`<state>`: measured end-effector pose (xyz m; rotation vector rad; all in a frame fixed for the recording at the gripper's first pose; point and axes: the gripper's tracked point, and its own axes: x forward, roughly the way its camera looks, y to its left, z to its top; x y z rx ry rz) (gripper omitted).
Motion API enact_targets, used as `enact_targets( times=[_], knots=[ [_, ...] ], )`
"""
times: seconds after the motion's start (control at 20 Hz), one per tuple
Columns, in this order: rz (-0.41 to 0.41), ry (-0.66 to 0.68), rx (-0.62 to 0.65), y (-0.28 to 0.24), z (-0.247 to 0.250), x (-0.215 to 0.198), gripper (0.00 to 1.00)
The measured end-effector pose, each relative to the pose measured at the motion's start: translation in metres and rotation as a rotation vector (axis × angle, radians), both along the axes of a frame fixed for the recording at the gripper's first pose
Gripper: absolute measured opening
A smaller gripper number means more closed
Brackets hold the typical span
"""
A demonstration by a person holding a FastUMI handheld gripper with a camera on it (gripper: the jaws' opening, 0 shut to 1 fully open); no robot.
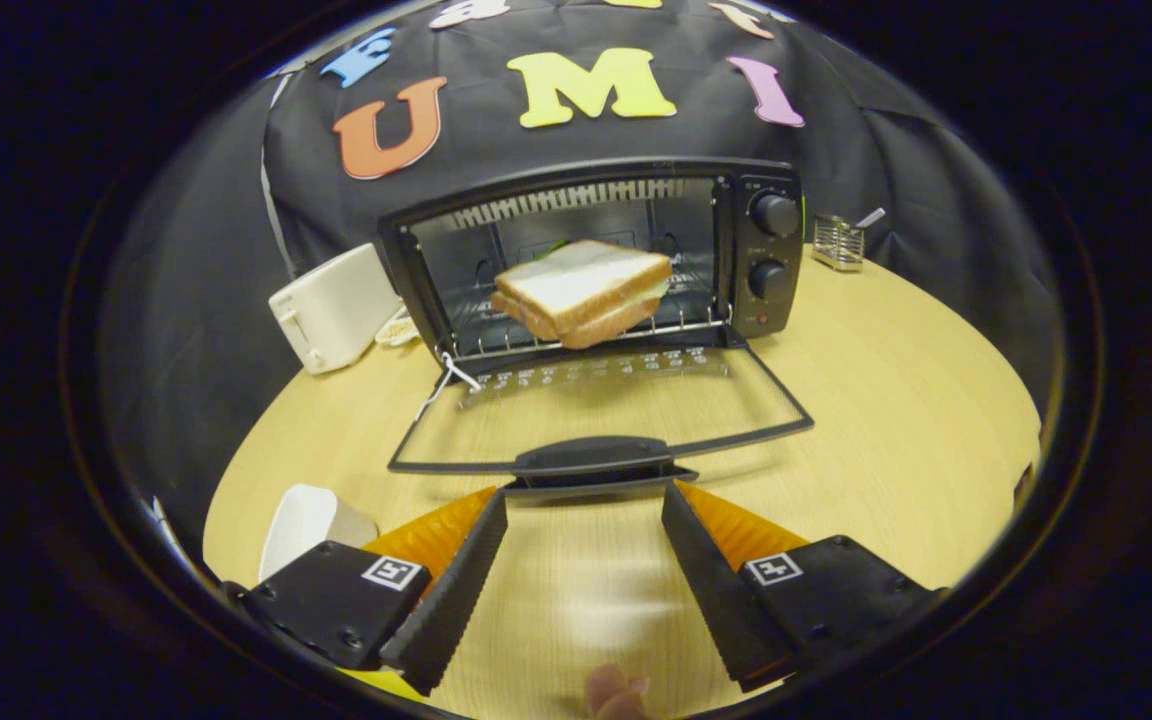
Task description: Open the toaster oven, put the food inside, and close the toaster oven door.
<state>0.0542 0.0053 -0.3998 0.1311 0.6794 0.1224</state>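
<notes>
Sandwich (584,292) lies flat on the rack inside the toaster oven (596,255), long side across. Door (601,420) hangs down open. Gripper (584,505) is spread wide, holding nothing, tips by the door handle (593,457)

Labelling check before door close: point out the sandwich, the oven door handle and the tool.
sandwich (584,283): gripper view, top bread slice, on the oven rack.
oven door handle (591,457): gripper view, middle of the bar on the lowered door.
tool (584,500): gripper view, gap between open fingertips.
</notes>
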Motion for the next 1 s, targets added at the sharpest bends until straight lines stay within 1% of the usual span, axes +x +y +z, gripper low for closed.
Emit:
enact_targets(
  times=[0.1,0.25,0.3,0.45,0.75,1.0],
  knots=[
    [-0.007,0.039,-0.005,-0.001,-0.012,0.000,1.00],
    [-0.028,0.006,-0.055,-0.011,-0.013,0.015,1.00],
    [-0.018,0.014,-0.047,-0.008,-0.011,0.010,1.00],
    [-0.028,0.013,-0.047,-0.007,-0.011,0.012,1.00],
    [-0.063,0.021,-0.003,-0.006,-0.001,0.012,1.00],
    [-0.057,-0.002,-0.029,-0.009,0.011,0.007,1.00]
  ],
)
